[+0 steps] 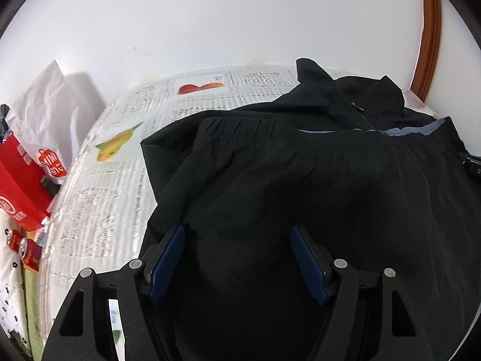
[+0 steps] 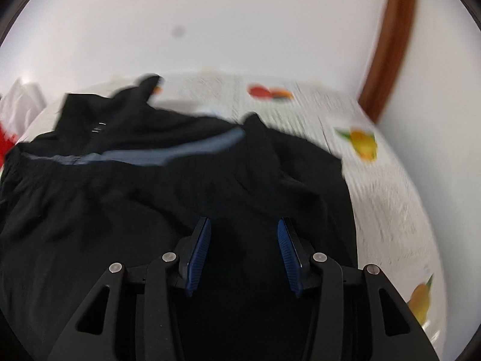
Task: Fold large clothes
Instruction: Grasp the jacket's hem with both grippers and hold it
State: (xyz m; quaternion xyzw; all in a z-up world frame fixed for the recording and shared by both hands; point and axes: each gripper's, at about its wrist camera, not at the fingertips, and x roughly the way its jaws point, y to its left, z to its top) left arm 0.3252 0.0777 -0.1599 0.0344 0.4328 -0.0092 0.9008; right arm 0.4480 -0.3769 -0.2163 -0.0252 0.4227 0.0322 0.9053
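Note:
A large black jacket (image 1: 300, 174) with a zip collar and a grey-blue stripe lies folded on a table covered in newsprint with fruit pictures (image 1: 114, 180). My left gripper (image 1: 237, 231) is open over the jacket's near left part, nothing between its blue pads. In the right wrist view the same jacket (image 2: 135, 198) fills the left and middle, blurred. My right gripper (image 2: 243, 225) is open just above the jacket's near right part, holding nothing.
A white plastic bag (image 1: 51, 111), a red box (image 1: 21, 186) and red cans (image 1: 27, 249) sit left of the table. A white wall runs behind, with a brown wooden frame (image 1: 430, 36) at the right. Bare newsprint (image 2: 390, 198) lies right of the jacket.

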